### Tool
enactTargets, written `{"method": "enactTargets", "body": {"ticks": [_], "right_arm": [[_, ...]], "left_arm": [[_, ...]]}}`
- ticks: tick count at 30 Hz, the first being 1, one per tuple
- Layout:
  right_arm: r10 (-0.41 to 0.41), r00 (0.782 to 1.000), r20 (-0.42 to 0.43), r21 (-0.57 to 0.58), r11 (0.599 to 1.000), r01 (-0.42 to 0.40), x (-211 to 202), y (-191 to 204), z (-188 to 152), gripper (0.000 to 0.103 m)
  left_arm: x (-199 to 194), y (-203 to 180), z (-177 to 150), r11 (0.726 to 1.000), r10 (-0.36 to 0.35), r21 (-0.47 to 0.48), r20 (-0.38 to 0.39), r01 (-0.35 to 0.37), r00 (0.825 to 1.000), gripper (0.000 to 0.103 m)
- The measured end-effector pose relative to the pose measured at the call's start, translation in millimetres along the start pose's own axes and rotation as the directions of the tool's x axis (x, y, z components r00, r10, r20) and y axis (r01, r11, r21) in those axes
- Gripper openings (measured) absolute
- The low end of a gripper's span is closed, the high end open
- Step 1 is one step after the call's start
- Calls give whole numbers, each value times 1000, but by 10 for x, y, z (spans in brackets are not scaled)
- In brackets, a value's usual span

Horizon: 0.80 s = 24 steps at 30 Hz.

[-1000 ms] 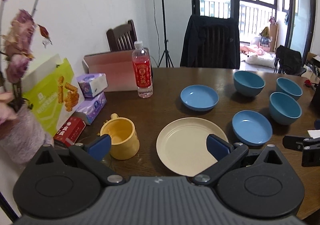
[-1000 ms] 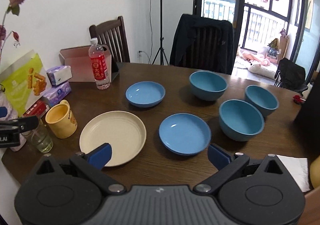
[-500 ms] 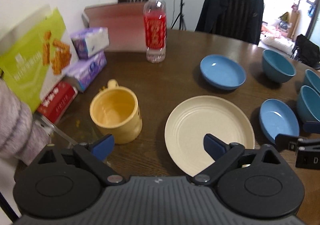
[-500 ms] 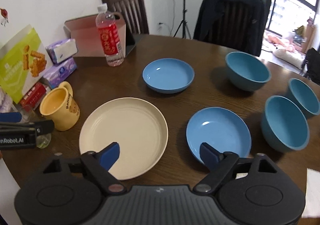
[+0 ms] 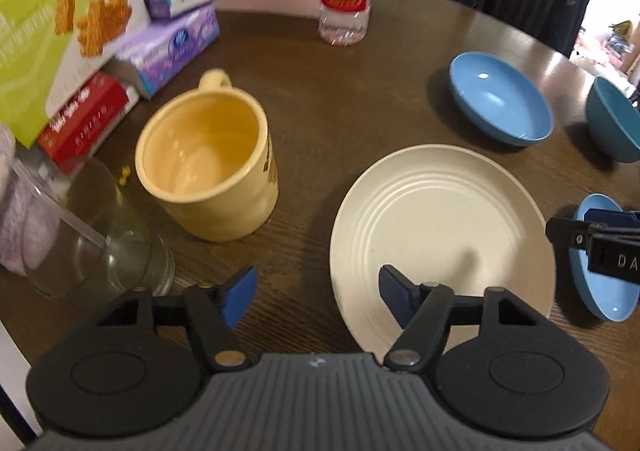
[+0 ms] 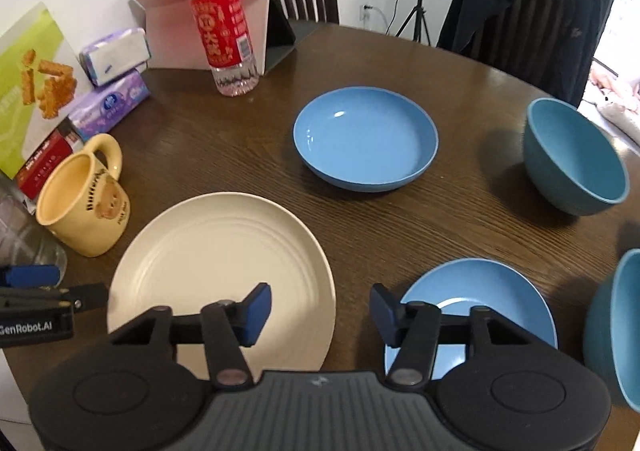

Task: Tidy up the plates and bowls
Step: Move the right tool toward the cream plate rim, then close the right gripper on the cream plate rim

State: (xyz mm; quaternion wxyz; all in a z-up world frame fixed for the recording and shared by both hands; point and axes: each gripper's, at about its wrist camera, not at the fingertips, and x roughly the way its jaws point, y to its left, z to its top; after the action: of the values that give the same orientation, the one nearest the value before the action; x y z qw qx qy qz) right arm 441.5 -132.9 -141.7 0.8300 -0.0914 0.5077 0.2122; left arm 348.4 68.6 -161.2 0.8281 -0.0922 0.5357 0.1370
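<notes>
Both claws have dropped toward the table (image 6: pixel 472 211), jaws just closing yet gripping nothing: the left claw (image 5: pixel 316 297) straddles the cream plate's (image 5: pixel 436 227) near-left rim, the right claw (image 6: pixel 320 311) hangs between that plate and the near blue plate (image 6: pixel 496 291).

A cream plate (image 6: pixel 216 251) with ridged rings, blue shallow plates (image 6: pixel 366 137), teal-blue bowls (image 6: pixel 576 157) and a yellow bear-printed mug (image 6: pixel 86 207) sat on the dark woodgrain table (image 6: pixel 460 219).
</notes>
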Motion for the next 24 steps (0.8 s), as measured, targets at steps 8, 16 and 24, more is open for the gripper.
{"method": "enactTargets", "body": {"ticks": [8, 16, 24], "right_arm": [[28, 999, -47, -5, 1000, -28, 291, -126, 92, 46], [64, 995, -74, 4, 998, -64, 439, -202, 118, 35], [107, 990, -92, 25, 994, -105, 525, -235, 131, 25]], "left_arm": [[238, 25, 29, 999, 26, -40, -56, -29, 998, 67], [360, 8, 53, 998, 21, -61, -89, -27, 996, 59], [446, 43, 68, 996, -10, -92, -113, 0, 994, 46]]}}
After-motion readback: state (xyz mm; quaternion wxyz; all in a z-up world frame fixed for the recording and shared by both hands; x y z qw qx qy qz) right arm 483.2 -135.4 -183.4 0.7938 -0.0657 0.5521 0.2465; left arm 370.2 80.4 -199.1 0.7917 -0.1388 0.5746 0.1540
